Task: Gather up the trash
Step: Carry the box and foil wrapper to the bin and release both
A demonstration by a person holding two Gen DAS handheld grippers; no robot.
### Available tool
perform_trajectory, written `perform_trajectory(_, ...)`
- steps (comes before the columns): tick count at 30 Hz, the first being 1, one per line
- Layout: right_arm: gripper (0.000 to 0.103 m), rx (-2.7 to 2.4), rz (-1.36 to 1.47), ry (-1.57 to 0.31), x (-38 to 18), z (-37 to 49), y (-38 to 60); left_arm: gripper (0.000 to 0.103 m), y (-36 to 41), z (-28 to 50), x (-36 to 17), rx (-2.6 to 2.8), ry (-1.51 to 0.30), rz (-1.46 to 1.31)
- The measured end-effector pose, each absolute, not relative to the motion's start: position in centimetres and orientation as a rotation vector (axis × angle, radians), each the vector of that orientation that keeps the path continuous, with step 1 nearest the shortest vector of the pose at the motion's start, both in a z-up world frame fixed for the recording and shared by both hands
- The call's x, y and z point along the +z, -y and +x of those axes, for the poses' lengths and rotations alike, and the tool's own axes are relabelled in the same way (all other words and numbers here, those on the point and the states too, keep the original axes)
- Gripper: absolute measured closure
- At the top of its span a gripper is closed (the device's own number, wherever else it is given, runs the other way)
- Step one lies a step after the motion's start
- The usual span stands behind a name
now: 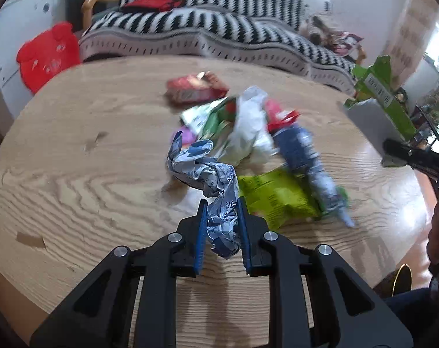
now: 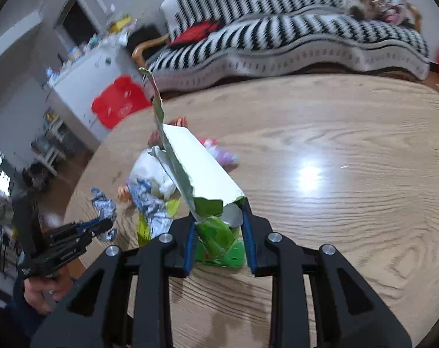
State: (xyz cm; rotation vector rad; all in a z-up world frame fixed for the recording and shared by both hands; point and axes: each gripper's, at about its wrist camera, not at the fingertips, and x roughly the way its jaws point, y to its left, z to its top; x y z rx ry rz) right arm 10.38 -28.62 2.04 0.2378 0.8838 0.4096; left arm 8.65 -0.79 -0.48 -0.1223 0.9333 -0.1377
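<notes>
Already the left claw (image 1: 221, 217) is clamped on a crumpled blue-white wrapper (image 1: 203, 171) whose long axis runs ahead-left; the right claw (image 2: 219, 223) grips an open green bag (image 2: 196, 159), well right of the left claw.

The pile of wrappers (image 1: 248, 133) on the counter (image 1: 74, 174) is smeared with motion blur, so its labels can't be read. The crumpled blue-and-white wrapper (image 1: 219, 197) hides its lower end between the jaws. The right gripper (image 1: 416, 156) is cut off by the frame's edge.
</notes>
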Motion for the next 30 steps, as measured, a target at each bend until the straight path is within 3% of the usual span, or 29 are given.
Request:
perform_trajectory(7, 0.076, 0.164, 0.318, -0.772, 6.2, 1.8, 38.9, 0.083, 10.8, 7.2, 4.2, -0.344, -0.874, -0.001)
perform_trajectory(15, 0.075, -0.308, 0.434, -0.711, 5.5, -17.2, 55.6, 0.083, 32.7, 0.8, 7.6, -0.743, -0.781, 0.177)
perform_trajectory(21, 0.075, -0.585, 0.572, -0.711, 1.7, -29.6, 65.3, 0.083, 49.2, -7.1, 4.5, -1.043, -0.837, 0.27)
perform_trajectory(24, 0.075, -0.676, 0.646, -0.711, -1.1, -34.1, 68.6, 0.083, 57.0, -10.6, 0.6, -1.138, -1.01, 0.255)
perform_trajectory(27, 0.075, -0.728, 0.742, -0.734, -4.6, -37.1, 71.1, 0.083, 61.9, -13.7, -2.7, -1.196, -1.076, 0.285)
perform_trajectory(30, 0.075, -0.765, 0.78, -0.755, -7.1, -38.7, 72.5, 0.083, 64.6, -16.7, -6.2, -1.246, -1.029, 0.36)
